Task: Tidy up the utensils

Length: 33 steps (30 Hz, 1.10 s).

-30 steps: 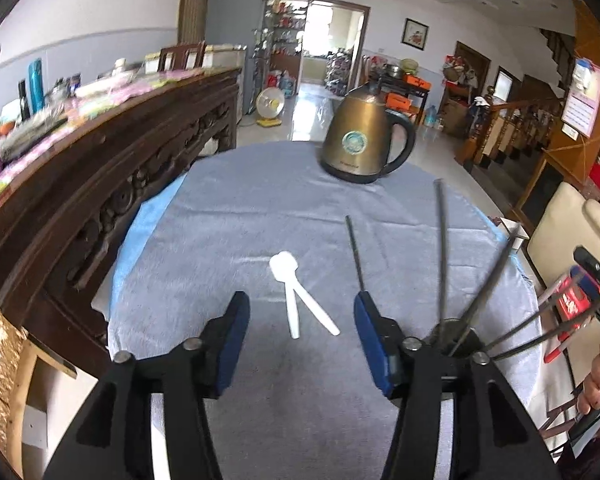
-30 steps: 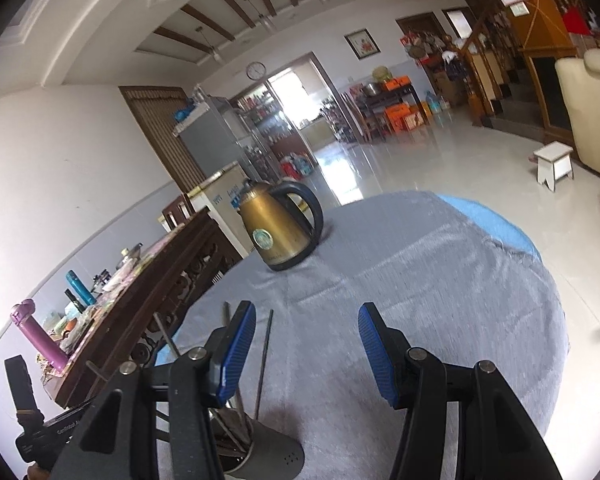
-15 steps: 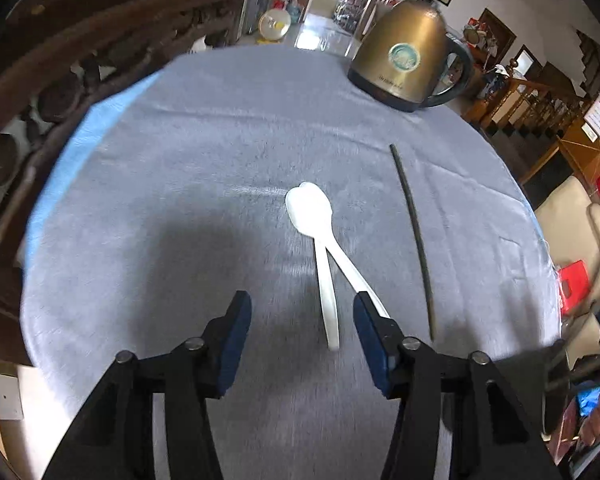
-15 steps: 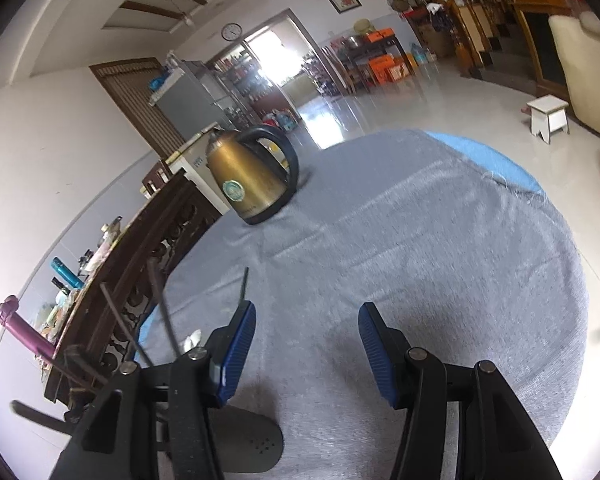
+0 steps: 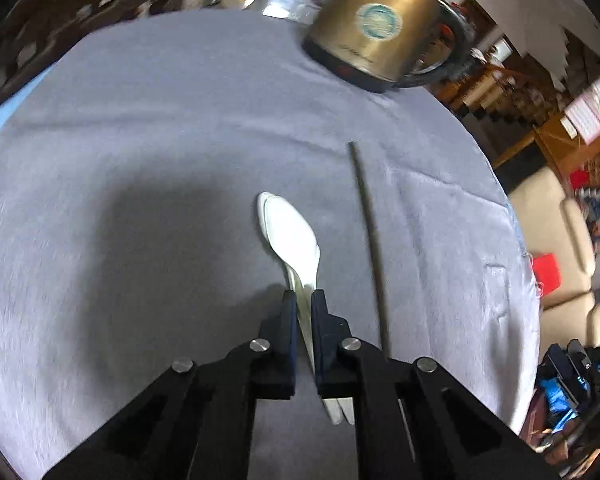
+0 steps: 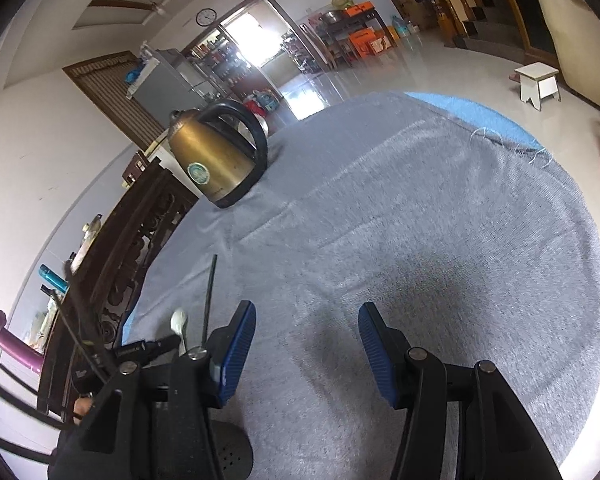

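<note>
Spoons point(image 5: 294, 236), two of them in thin glossy white plastic, lie stacked on the grey cloth point(image 5: 140, 160) near the middle of the round table, their oval bowls overlapping and pointing away, their flat handles running back toward the camera and fanning slightly at the near ends. The left gripper point(image 5: 304, 300) has just been closing and now pinches those handles, its blue pads pressed against them from either side just behind the bowls; the black angular arms with silver rivets fill the lower part of the left wrist view. The cloth is a soft, nappy weave with faint creases, and a pale blue layer shows under its far left edge. Just right of the spoons, apart from them, a single dark slender chopstick point(image 5: 370, 240) lies straight on the cloth, roughly parallel to the handles. Beyond it, at the far edge of the table, stands a brushed gold-coloured metal kettle point(image 5: 374, 24) with a black base, a looping black handle and a round teal badge. In the right wrist view the right gripper point(image 6: 306, 344) hovers over bare cloth with its ribbed blue pads spread wide and nothing between them; a dark perforated holder point(image 6: 230, 454) shows at its lower left.
</note>
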### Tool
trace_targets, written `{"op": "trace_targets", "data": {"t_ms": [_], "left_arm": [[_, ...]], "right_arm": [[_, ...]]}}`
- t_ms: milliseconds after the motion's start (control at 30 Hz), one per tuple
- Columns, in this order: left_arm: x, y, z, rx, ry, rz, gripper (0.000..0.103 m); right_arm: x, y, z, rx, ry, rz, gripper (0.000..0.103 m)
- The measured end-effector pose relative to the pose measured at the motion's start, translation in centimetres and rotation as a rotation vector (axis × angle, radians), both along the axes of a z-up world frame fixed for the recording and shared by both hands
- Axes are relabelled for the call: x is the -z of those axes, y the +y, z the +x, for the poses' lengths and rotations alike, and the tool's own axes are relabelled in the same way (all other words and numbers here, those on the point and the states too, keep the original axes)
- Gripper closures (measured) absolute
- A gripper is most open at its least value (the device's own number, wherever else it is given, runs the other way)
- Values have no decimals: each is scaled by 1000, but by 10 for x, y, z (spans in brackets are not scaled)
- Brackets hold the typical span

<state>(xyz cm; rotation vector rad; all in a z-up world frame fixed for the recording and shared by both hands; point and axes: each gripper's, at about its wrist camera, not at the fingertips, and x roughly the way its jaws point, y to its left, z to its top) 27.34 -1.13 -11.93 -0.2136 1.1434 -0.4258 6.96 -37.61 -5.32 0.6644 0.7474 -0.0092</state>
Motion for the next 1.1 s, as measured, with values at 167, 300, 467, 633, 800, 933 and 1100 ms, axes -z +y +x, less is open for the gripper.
{"op": "trace_targets", "data": {"t_ms": [167,300,467,633,800,933,1100], "left_arm": [[-18,-42,19,119,-46,-73,97],[-32,-75,24,239,-77,-118,97],[-35,-61,34,192,-88,-85,97],[-19,-21,44,82,-30,-25,96],[-9,-25,38,95,-19,9,63],[-6,-35,39,85,-49,47,50],[-1,-54,41,115,-78,70,72]], "right_arm": [[10,4,19,-25,20,-9,46],[18,11,41,-54,21,-1,46],[26,29,77,-148,13,18,46],[33,53,112,-242,8,13,46],[37,68,128,-264,18,17,46],[38,73,130,-282,21,0,46],[42,72,134,-280,42,-9,46]]}}
